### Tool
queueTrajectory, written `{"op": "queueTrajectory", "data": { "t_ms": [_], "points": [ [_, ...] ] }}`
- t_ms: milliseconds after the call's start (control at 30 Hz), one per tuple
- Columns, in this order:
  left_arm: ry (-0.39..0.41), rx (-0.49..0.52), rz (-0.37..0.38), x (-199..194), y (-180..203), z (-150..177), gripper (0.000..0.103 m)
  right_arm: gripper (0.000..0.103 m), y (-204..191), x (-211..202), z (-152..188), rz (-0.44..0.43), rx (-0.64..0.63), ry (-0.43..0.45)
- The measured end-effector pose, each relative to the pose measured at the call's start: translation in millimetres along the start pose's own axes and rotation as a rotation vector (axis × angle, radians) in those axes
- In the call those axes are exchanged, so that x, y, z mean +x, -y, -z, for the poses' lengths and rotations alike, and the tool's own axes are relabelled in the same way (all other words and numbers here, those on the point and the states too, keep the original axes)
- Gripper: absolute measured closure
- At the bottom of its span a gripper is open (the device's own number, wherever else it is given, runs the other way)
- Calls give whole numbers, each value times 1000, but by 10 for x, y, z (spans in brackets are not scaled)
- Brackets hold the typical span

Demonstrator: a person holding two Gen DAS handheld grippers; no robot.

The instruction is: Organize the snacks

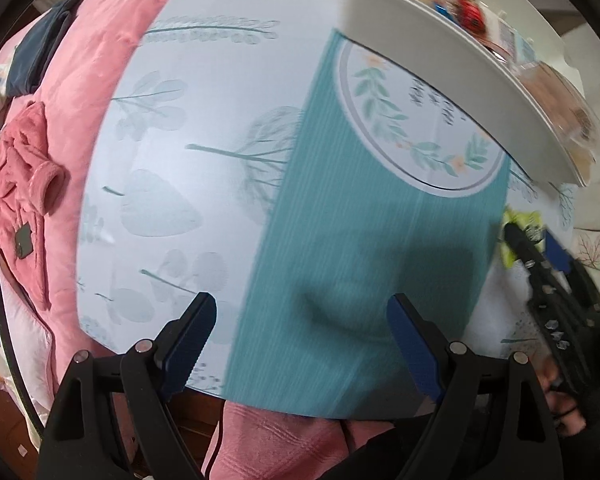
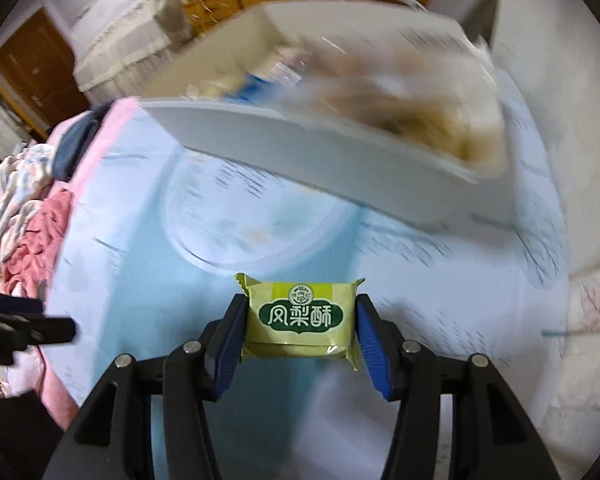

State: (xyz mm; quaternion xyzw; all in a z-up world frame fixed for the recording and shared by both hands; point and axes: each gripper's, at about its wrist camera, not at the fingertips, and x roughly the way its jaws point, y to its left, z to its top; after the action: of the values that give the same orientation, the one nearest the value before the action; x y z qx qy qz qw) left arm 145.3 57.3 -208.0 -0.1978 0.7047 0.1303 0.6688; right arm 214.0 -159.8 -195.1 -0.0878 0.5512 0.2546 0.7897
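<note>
The right gripper [image 2: 302,334] tilts steeply downward over the table, its blue-padded fingers [image 2: 232,344] pinching a yellow-green snack packet [image 2: 300,320] from both sides; the packet sits upright between the pads with its green label facing the camera, lifted clear of the table below. In the left wrist view the same gripper comes in from the right edge, angled down and toward the middle, with a bit of the yellow-green wrapper showing at its tip and a person's hand [image 1: 564,404] gripping its handle low at the right. The left gripper [image 1: 302,320] points straight down at the table, its jaws spread wide with nothing between them, only the teal band of the tablecloth [image 1: 204,128] beneath. That cloth is pale blue with leaf prints and a round floral emblem, and it covers a table whose near edge meets pink fabric [image 1: 100,64]. Beyond both grippers, toward the far side of the table, stands a white tray [image 2: 308,160] with raised walls, holding a blurred heap of wrapped snacks [image 2: 400,92]. A pile of pink and pale clothing [image 2: 28,216] lies off the table's left side.
</note>
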Motion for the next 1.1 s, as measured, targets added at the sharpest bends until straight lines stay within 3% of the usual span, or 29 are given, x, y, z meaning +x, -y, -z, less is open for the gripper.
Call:
{"op": "queueTrajectory", "data": {
  "t_ms": [200, 467, 533, 633, 800, 1100],
  "points": [
    [9, -19, 12, -37, -399, -61, 17, 49, -415, -188, -454, -37, -33, 109],
    [12, -10, 22, -68, -858, -157, 17, 49, -565, -396, -1093, 44, 27, 280],
    [13, -5, 26, -70, -942, -184, 17, 46, -509, -427, -1196, 79, 76, 298],
    [17, 8, 32, -88, -1065, -223, 17, 39, -394, -395, -1339, 146, 168, 244],
    [15, 40, 41, -80, -1119, -237, 17, 24, -373, -424, -1187, 194, 223, 248],
    [-5, 85, 49, 17, -1033, -132, 17, 18, -347, -250, -465, 182, 332, 99]
  ]
}}
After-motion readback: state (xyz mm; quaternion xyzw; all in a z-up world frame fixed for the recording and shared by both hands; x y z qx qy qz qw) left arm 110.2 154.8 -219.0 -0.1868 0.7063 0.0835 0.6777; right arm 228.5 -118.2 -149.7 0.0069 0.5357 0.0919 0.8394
